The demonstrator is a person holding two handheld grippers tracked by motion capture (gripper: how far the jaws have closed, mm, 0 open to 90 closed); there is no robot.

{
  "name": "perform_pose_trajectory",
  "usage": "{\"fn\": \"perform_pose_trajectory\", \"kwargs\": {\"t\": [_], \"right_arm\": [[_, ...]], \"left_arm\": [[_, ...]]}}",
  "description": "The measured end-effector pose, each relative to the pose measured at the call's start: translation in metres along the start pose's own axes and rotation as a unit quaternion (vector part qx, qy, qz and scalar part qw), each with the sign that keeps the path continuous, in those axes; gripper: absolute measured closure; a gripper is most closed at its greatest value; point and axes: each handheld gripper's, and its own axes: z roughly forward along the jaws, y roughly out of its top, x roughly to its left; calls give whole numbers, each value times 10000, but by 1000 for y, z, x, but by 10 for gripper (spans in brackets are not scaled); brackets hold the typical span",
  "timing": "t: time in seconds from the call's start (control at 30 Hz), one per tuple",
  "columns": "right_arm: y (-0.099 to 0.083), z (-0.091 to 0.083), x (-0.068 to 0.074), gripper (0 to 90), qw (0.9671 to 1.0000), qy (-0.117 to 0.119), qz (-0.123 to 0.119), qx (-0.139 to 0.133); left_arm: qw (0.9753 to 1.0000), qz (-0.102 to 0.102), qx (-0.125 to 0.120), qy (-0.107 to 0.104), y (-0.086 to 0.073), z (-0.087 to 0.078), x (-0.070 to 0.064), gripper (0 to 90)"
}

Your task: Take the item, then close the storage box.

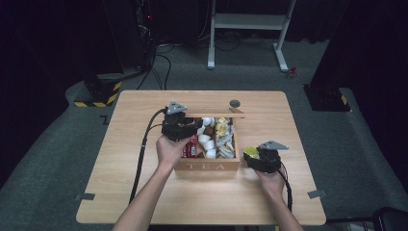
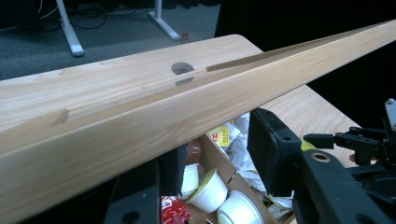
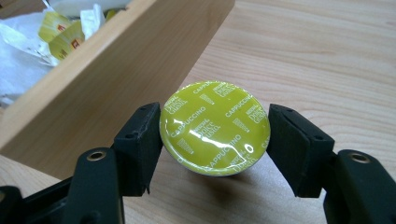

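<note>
One yellow-green capsule (image 3: 215, 127), foil lid printed CAPPUCCINO, pinched between the two black pads of the right gripper (image 3: 215, 135), jaws spread just to the lid's width and pressing on either side. Held close above the table (image 1: 144, 192), just right of the wooden tea box (image 1: 207, 166), near its right wall. Seen from above as a green spot at the right gripper's tip (image 1: 250, 154), right hand (image 1: 272, 182) behind it at the near right.

One box, lettered TEA on the near face, open at mid-table. Inside, from left to right: red packets (image 1: 191, 147), white capsules (image 1: 207, 144) stacked down the middle, crumpled white and yellow wrappers (image 1: 224, 137) on the right. Exact count of the capsules inside hard to tell; at least three white ones in the left gripper view (image 2: 208, 191).

Over to the left gripper (image 1: 179, 126): sitting at the box's far left corner, left hand (image 1: 171, 149) beneath it. Jaws astride the raised wooden lid (image 2: 187, 121), one pad (image 2: 273, 154) either side of the board; whether squeezing the board or merely straddling it, cannot tell.

One dark round hole (image 1: 235, 103) in the tabletop just beyond the lid.
</note>
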Motion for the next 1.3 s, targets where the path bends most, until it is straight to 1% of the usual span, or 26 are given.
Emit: {"fn": "perform_pose_trajectory", "kwargs": {"t": [0.07, 0.1, 0.13, 0.17, 0.3, 0.4, 0.57, 0.63, 0.7, 0.73, 0.77, 0.87, 0.93, 1.0, 1.2, 1.3], "right_arm": [[-2, 2, 0, 368, 10000, -29, -25, 54], [-3, 3, 1, 368, 9999, -54, -54, 85], [-3, 4, 1, 368, 9999, -67, -73, 135], [-3, 4, 1, 368, 9998, -78, -85, 131], [-4, 5, 2, 365, 9998, -88, -139, 106], [-4, 4, 3, 331, 9999, -58, -122, 108], [-4, -2, 3, 295, 9998, 11, -188, 60], [-3, -6, 1, 295, 9999, 47, -104, 19], [-2, -11, -2, 298, 9999, 85, -88, -98], [-2, -14, -2, 308, 9998, 101, -47, -133], [-2, -17, -3, 321, 9997, 108, -57, -210], [-4, -24, -6, 347, 9993, 83, -13, -354], [-5, -29, -9, 361, 9990, 69, 57, -439], [-6, -32, -12, 370, 9987, 82, 105, -499], [-7, -39, -16, 388, 9980, 85, 268, -574], [-9, -42, -19, 396, 9978, 58, 285, -591]], "left_arm": [[10000, -35, -13, -15, 0, 1, 0, 579], [10000, -85, -26, -30, 0, 1, 0, 577], [10000, -73, -30, -32, -1, 1, 0, 575], [10000, -37, -35, -27, -1, 1, 0, 577], [10000, -19, -6, -40, -1, 0, 0, 577], [10000, 19, 20, -15, -3, 0, 0, 581], [10000, -27, -17, -49, -3, 0, 0, 583], [10000, -24, -23, -50, -3, 0, 0, 583], [10000, -29, -30, -46, -4, 0, -1, 583], [10000, -13, -30, -45, -4, 0, 0, 583], [10000, -10, -30, -46, -4, 0, 0, 583], [10000, 19, -28, -35, -4, 0, 0, 585], [10000, 2, -34, -45, -4, 0, 0, 584], [10000, 28, -27, -32, -5, 0, 0, 583], [10000, 26, -51, -28, -5, 0, 0, 585], [10000, 29, -47, -33, -5, 0, 0, 584]]}}
